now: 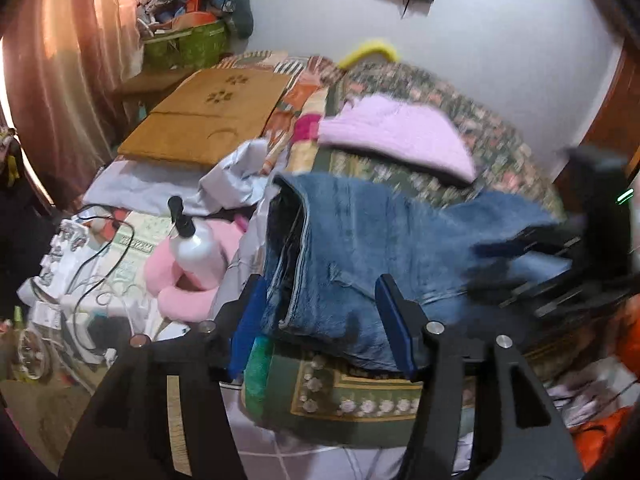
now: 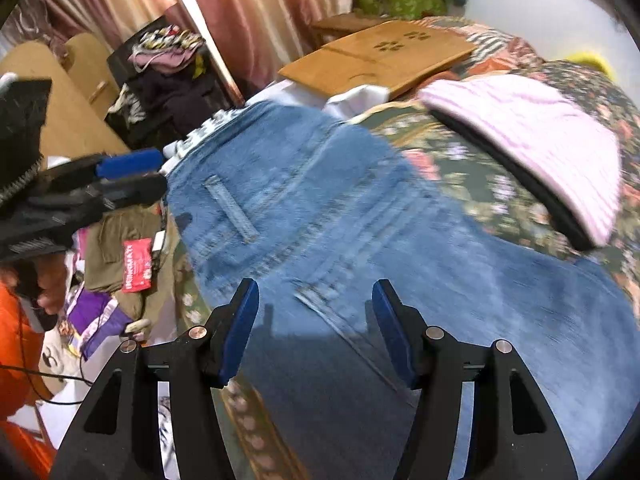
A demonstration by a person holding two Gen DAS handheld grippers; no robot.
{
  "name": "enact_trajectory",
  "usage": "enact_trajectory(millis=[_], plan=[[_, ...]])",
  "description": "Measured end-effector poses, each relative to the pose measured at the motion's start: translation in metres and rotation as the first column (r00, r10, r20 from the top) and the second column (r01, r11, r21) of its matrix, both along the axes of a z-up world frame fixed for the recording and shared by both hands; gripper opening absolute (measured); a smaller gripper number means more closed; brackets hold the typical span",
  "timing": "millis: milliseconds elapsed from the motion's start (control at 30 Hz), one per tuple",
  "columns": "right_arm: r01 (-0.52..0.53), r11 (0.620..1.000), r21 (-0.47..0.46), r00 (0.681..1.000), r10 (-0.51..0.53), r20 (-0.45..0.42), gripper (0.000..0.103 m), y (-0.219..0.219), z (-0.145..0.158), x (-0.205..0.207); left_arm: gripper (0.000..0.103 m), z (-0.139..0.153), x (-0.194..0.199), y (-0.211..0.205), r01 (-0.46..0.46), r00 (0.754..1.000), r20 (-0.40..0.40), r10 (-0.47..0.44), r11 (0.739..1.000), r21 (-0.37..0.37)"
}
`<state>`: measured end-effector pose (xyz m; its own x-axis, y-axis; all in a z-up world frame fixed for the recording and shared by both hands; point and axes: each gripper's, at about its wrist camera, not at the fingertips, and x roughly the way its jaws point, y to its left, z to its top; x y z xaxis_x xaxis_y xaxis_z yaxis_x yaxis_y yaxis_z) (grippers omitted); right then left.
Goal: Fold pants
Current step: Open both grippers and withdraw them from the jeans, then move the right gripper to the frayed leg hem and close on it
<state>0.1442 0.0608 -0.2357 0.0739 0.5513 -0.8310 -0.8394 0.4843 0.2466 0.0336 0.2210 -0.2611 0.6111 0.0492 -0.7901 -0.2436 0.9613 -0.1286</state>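
Blue jeans (image 1: 360, 240) lie folded on a floral bedspread (image 1: 380, 396), with the stacked fold edges toward the left in the left wrist view. My left gripper (image 1: 320, 284) hovers open over their near end; the denim shows between the blue pads (image 1: 394, 320) but neither pad presses it. In the right wrist view the jeans (image 2: 340, 208) spread wide, a belt loop facing up. My right gripper (image 2: 315, 286) is open just above them, holding nothing. Each gripper also appears blurred in the other view: the right gripper (image 1: 480, 268) and the left gripper (image 2: 160, 174).
A folded pink towel (image 1: 400, 132) lies behind the jeans. A wooden lap tray (image 1: 208, 120) and grey cloth (image 1: 160, 184) sit at the back left. A white pump bottle (image 1: 196, 244), pink pillow (image 1: 188, 300), cables and clutter crowd the left side. An orange sleeve (image 2: 16, 360) is nearby.
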Motion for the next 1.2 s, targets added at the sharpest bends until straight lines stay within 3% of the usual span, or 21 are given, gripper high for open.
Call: enact_trajectory(millis=[133, 233, 467, 633, 700, 867, 967, 1133, 1200], plan=[[0.058, 0.998, -0.006, 0.998, -0.058, 0.025, 0.056, -0.033, 0.005, 0.008, 0.060, -0.036, 0.004, 0.006, -0.042, 0.995, -0.088, 0.050, 0.995, 0.085], [0.103, 0.995, -0.006, 0.994, -0.103, 0.030, 0.056, -0.056, 0.006, 0.014, 0.071, -0.049, -0.003, 0.018, -0.083, 0.992, -0.087, 0.087, 0.996, 0.043], [0.217, 0.976, 0.012, 0.974, -0.217, 0.060, 0.056, -0.105, 0.017, 0.025, 0.073, -0.040, -0.020, 0.028, -0.147, 0.985, -0.086, 0.152, 0.988, 0.056], [0.317, 0.948, 0.028, 0.934, -0.317, 0.165, 0.058, -0.146, 0.034, 0.025, 0.071, -0.016, -0.028, 0.026, -0.183, 0.979, -0.075, 0.187, 0.981, 0.066], [0.366, 0.930, 0.042, 0.906, -0.366, 0.212, 0.068, -0.169, 0.043, 0.023, 0.071, -0.004, -0.027, 0.018, -0.175, 0.982, -0.055, 0.179, 0.982, 0.078], [0.486, 0.872, 0.064, 0.830, -0.483, 0.279, 0.076, -0.220, 0.058, 0.019, 0.071, 0.036, -0.009, -0.018, -0.103, 0.994, 0.032, 0.101, 0.990, 0.091], [0.568, 0.820, 0.074, 0.769, -0.561, 0.307, 0.082, -0.255, 0.064, 0.015, 0.072, 0.053, 0.009, -0.047, -0.043, 0.997, 0.075, 0.036, 0.993, 0.106], [0.696, 0.710, 0.104, 0.664, -0.692, 0.282, 0.082, -0.318, 0.069, 0.004, 0.076, 0.062, 0.047, -0.098, 0.076, 0.991, 0.103, -0.084, 0.994, 0.081], [0.751, 0.652, 0.104, 0.606, -0.744, 0.282, 0.082, -0.344, 0.068, -0.001, 0.076, 0.061, 0.064, -0.122, 0.125, 0.986, 0.098, -0.132, 0.989, 0.077]])
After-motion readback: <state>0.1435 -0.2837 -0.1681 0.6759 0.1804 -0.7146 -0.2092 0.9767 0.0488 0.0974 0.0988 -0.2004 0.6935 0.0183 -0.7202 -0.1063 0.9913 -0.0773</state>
